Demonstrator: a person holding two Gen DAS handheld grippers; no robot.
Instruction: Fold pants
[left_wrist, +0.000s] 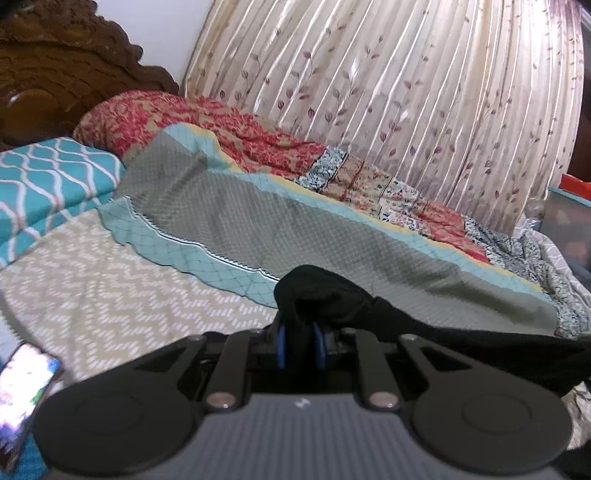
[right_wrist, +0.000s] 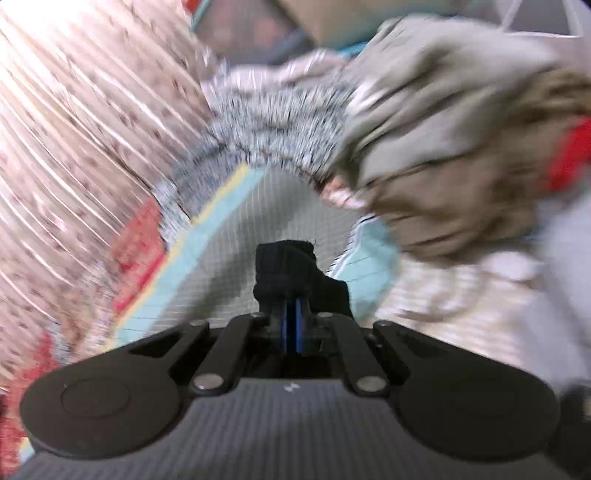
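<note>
The black pants (left_wrist: 424, 325) are held up above the bed. In the left wrist view my left gripper (left_wrist: 301, 345) is shut on a bunched edge of them, and the dark cloth stretches off to the right. In the right wrist view my right gripper (right_wrist: 293, 321) is shut on another bunch of the black pants (right_wrist: 291, 266), which stick up beyond the blue pads. This view is blurred by motion. Most of the garment is hidden below the grippers.
The bed carries a beige zigzag sheet (left_wrist: 110, 280), a grey-teal quilt (left_wrist: 295, 221), a red floral blanket (left_wrist: 207, 125), teal pillows (left_wrist: 48, 181) and a phone (left_wrist: 22, 395) at the lower left. A pleated curtain (left_wrist: 406, 92) and carved headboard (left_wrist: 55, 62) stand behind. Crumpled beige bedding (right_wrist: 461, 129) lies at right.
</note>
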